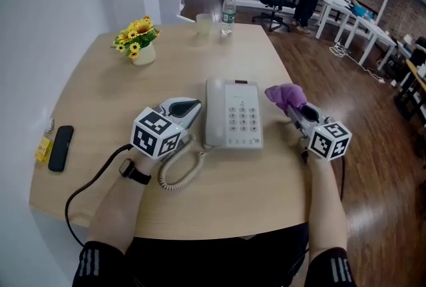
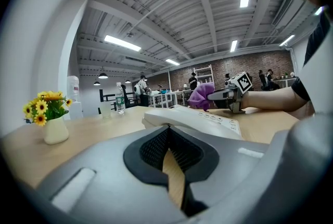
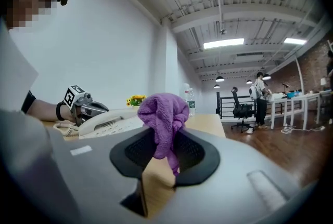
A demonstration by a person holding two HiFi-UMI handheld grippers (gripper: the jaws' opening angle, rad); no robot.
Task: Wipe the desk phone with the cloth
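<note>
The cream desk phone (image 1: 233, 114) lies in the middle of the wooden table, handset on its left side. My right gripper (image 1: 293, 106) rests just right of the phone's upper corner, shut on a bunched purple cloth (image 1: 285, 95) that sticks up from its tip. In the right gripper view the cloth (image 3: 163, 112) fills the space between the jaws, with the phone (image 3: 112, 120) at the left. My left gripper (image 1: 196, 106) lies on the table beside the handset, jaws shut with nothing in them. From the left gripper view the phone (image 2: 197, 119) lies just ahead.
The phone's coiled cord (image 1: 180, 169) loops near the front edge. A flower pot (image 1: 140, 42) stands at the far left, with a cup (image 1: 204, 24) and water bottle (image 1: 228, 12) at the far edge. A black device (image 1: 60, 147) lies at the left edge.
</note>
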